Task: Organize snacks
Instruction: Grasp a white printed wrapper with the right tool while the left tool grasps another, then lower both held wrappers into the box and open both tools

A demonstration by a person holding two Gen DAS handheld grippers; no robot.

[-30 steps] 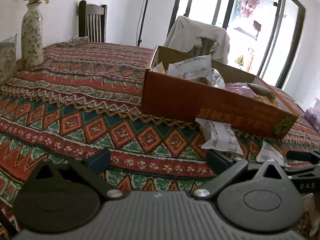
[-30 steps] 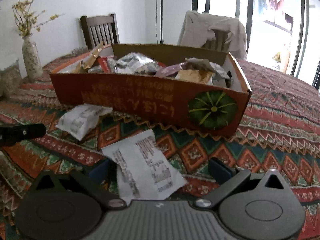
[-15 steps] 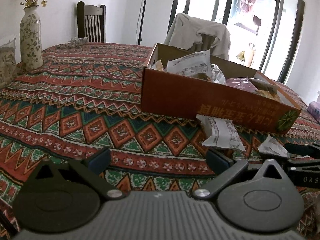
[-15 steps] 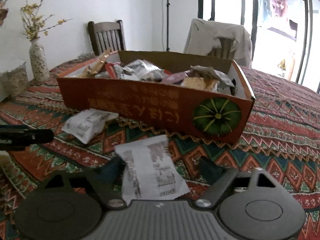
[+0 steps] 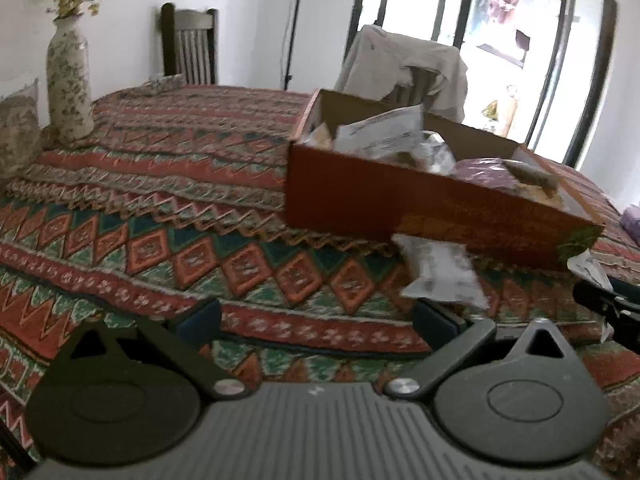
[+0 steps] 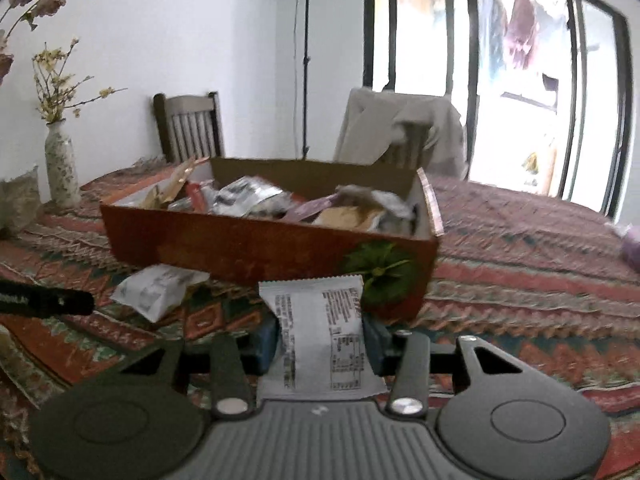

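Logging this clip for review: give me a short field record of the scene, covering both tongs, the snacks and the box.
right tongs: shut on white snack packet, held in front of the box
left tongs: open, holding nothing
loose packet: white, lying on the tablecloth against the box front
box: orange cardboard, open top, already holding many snack wrappers
surface: patterned tablecloth
background: flowered vase with dried stems, at the table's far left

Packet (image 5: 440, 270) seemingly touches box (image 5: 400, 204) front.
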